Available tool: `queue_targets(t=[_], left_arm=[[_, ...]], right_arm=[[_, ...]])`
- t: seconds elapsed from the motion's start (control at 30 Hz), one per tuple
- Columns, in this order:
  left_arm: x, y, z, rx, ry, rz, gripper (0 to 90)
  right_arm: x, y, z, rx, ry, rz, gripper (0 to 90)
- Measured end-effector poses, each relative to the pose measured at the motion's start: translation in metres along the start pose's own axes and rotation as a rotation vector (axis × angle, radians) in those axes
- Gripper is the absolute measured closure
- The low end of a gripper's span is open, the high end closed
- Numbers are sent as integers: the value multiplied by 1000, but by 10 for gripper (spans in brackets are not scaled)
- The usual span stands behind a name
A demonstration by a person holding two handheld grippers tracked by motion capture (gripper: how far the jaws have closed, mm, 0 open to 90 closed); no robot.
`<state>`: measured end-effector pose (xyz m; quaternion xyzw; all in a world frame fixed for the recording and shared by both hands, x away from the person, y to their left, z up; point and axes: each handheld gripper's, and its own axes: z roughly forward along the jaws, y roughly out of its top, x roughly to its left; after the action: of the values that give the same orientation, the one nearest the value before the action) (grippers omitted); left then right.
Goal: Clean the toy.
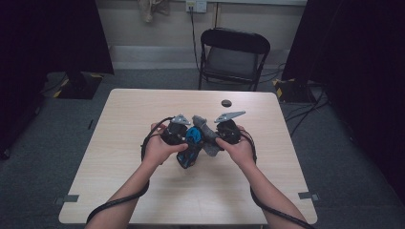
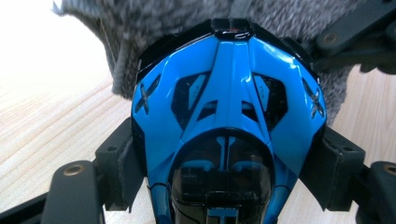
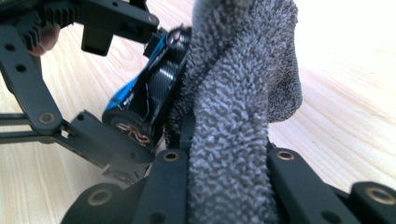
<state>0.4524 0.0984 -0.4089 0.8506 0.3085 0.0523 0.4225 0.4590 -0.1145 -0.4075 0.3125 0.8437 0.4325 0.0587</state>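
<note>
- The left gripper (image 1: pixel 184 135) pinches a blue-and-black toy car (image 2: pixel 229 126) by its flanks: in the left gripper view a black pad (image 2: pixel 127 170) presses on each side of the glossy body, and the jaws stand wide because the car is wide.
- That side grip leaves the roof and nose bare, so the cloth can get at them, and it keeps the car steady against rubbing.
- The right gripper (image 1: pixel 220 135) is pressed together on a grey terry cloth (image 3: pixel 233 140), bunched between its jaws so that a thick fold sticks out ahead as a wiping pad.
- The cloth lies against the car's far end, touching its dark underside next to a wheel in the right gripper view; I judge the work to be wiping the car clean.
- Car and cloth meet between the two hands, raised above the middle of the wooden table (image 1: pixel 143 105), probably so every face can be reached.
- A small dark disc (image 1: pixel 226 103) lies well apart, towards the table's far edge.
</note>
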Motion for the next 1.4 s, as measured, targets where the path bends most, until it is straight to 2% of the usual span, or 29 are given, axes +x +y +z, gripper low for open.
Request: queue_targets(t=[0.6,1.07,1.27,1.4], left_arm=[[0,9,-6,-11,9,5,246],[0,15,-15,-43,24,9,246],[2,15,-22,-61,33,3,246],[5,14,-28,-59,44,3,246]], right_arm=[[11,-17,23,53,25,1,764],[20,-30,39,85,50,6,764],[21,-32,40,107,44,-7,764],[15,-33,33,109,26,-8,764]])
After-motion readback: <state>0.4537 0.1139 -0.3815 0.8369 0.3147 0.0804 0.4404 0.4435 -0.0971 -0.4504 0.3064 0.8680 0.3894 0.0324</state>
